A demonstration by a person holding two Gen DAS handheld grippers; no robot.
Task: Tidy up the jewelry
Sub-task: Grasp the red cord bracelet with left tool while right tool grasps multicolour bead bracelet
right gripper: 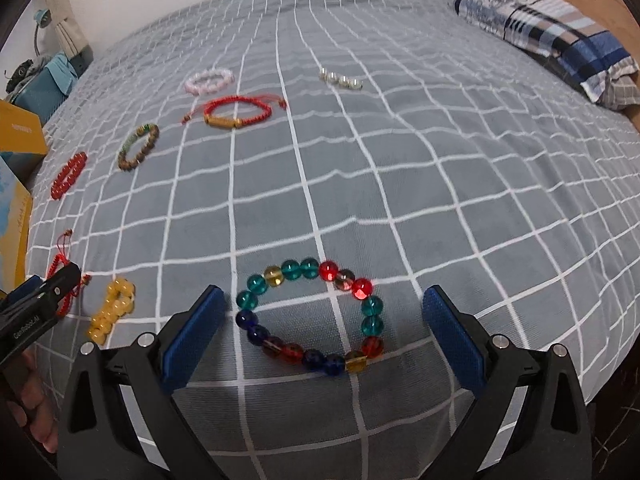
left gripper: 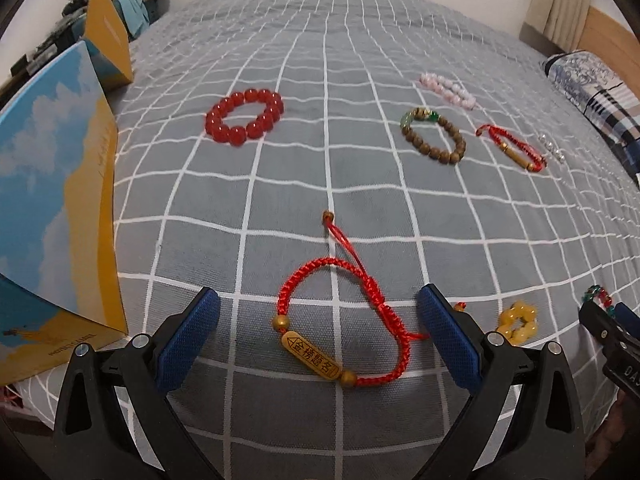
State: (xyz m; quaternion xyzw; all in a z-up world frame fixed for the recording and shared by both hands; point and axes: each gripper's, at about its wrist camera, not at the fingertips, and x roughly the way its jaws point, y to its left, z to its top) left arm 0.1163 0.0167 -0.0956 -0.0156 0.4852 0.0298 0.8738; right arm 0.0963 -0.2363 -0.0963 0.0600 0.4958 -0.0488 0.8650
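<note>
My left gripper (left gripper: 318, 300) is open, its blue pads on either side of a red braided cord bracelet (left gripper: 340, 312) with a wooden engraved charm, lying flat on the bed. My right gripper (right gripper: 324, 300) is open around a multicoloured glass bead bracelet (right gripper: 310, 314). Farther off lie a red bead bracelet (left gripper: 245, 116), a brown wooden bead bracelet (left gripper: 434, 135), a second red cord bracelet (left gripper: 512, 148), a pink bead bracelet (left gripper: 448, 85), a pearl piece (right gripper: 341, 78) and a yellow bead bracelet (right gripper: 111, 309).
The grey checked bedsheet (left gripper: 328, 172) covers the bed. A blue-and-yellow box (left gripper: 52, 216) and its yellow lid (left gripper: 108, 36) stand at the left. A patterned pillow (right gripper: 548, 32) lies at the far right. A hand (right gripper: 32, 400) holds the left gripper's body.
</note>
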